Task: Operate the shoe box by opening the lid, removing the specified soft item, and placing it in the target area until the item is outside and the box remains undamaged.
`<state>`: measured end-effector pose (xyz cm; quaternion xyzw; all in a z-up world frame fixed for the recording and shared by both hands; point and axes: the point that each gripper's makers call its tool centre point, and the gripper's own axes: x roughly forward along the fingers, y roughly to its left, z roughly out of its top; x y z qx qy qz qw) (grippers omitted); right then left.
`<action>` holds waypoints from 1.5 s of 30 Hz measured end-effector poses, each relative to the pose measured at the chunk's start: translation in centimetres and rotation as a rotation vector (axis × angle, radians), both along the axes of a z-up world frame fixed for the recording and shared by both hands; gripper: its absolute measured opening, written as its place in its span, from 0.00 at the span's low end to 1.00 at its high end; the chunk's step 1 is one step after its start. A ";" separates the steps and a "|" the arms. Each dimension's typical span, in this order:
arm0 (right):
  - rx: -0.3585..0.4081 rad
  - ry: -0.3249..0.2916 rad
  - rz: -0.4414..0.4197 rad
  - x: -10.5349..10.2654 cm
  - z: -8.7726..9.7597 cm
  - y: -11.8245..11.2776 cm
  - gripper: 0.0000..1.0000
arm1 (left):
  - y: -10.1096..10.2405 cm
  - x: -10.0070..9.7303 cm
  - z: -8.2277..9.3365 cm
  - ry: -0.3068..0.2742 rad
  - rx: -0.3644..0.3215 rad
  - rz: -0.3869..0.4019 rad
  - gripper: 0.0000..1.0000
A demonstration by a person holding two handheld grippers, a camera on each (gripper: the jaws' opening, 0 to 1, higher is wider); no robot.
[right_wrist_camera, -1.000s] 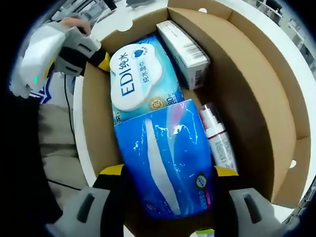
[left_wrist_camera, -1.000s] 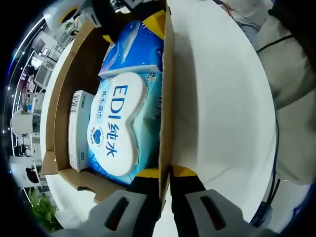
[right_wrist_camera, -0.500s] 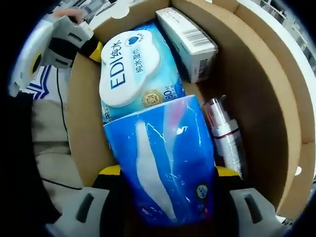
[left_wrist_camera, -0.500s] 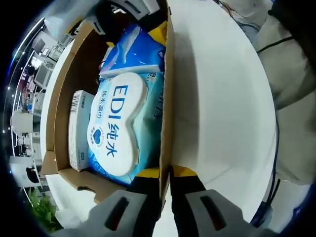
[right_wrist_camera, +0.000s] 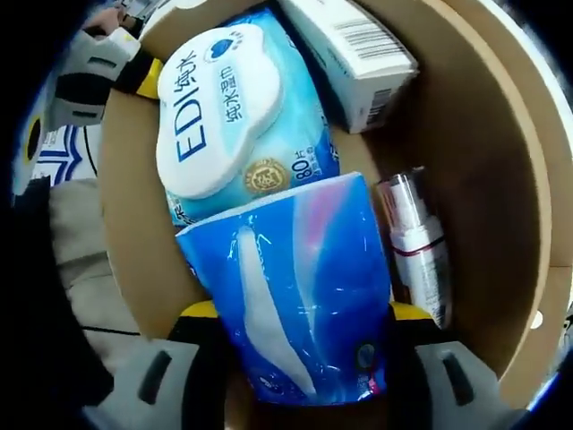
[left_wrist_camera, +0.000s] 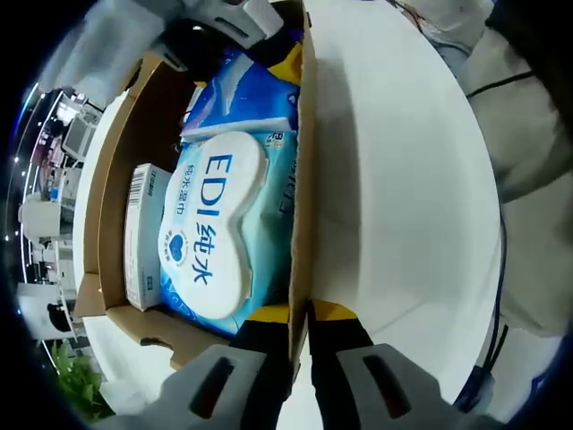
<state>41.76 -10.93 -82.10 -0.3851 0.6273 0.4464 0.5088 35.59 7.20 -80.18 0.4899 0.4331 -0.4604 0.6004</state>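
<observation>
Lid open; right gripper jaws clamp the blue tissue pack, glossy soft plastic, not yet out of the shoe box; left gripper jaws pinch the thin cardboard box wall; placing on the white tabletop left; wipes pack beside it, rigid lid.

Open cardboard shoe box on a round white table.

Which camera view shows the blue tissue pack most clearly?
The right gripper view: the blue tissue pack lies large and near, between the right gripper jaws. In the left gripper view it sits far off, partly behind the wet wipes pack.
</observation>
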 end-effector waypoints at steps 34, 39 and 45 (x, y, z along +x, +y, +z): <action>0.099 -0.034 0.056 -0.8 3.3 0.3 0.50 | 0.0 0.0 0.0 0.001 0.001 -0.005 0.04; 0.102 -0.035 0.069 -0.8 4.3 0.3 0.50 | 0.0 0.0 0.0 -0.001 0.001 -0.004 0.04; 0.117 -0.032 0.060 -0.9 5.7 0.6 0.50 | 0.0 0.0 0.0 -0.003 0.001 -0.005 0.04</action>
